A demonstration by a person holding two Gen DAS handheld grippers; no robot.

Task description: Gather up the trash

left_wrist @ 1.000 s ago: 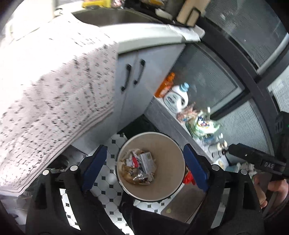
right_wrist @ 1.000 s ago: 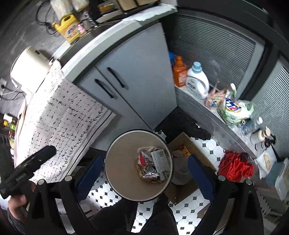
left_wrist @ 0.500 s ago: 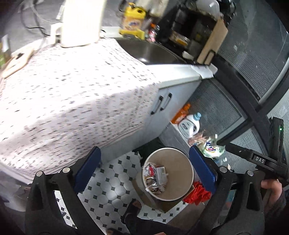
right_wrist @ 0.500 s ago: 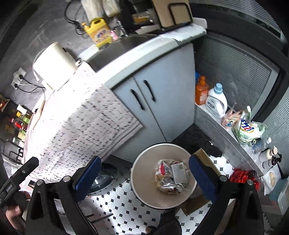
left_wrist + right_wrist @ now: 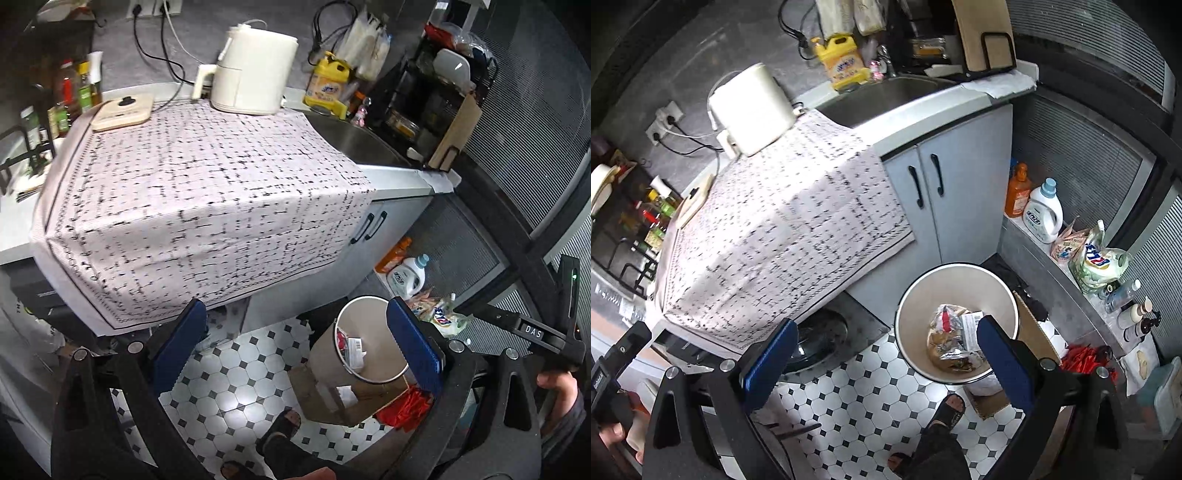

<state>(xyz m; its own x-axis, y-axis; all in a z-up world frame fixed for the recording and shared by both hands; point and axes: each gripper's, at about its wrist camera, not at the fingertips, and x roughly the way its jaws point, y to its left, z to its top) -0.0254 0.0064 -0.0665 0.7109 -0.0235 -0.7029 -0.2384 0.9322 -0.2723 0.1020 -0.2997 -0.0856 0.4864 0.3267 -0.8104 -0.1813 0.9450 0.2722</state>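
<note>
A round beige trash bin stands on the tiled floor beside the counter, with crumpled wrappers lying in it. My left gripper hangs high above the floor, wide open, nothing between its blue pads. My right gripper is likewise open and empty above the floor, its right pad in front of the bin. The counter top carries a white black-flecked cloth with no loose trash visible on it.
A white air fryer and a wooden board sit on the cloth. Sink, yellow jug, dish rack behind. Detergent bottles and bags line a low ledge. A cardboard box and a sandalled foot are by the bin.
Both grippers rose and drew back from the bin, which now looks smaller and sits lower right. The counter top, air fryer and sink came into view. Both stay open.
</note>
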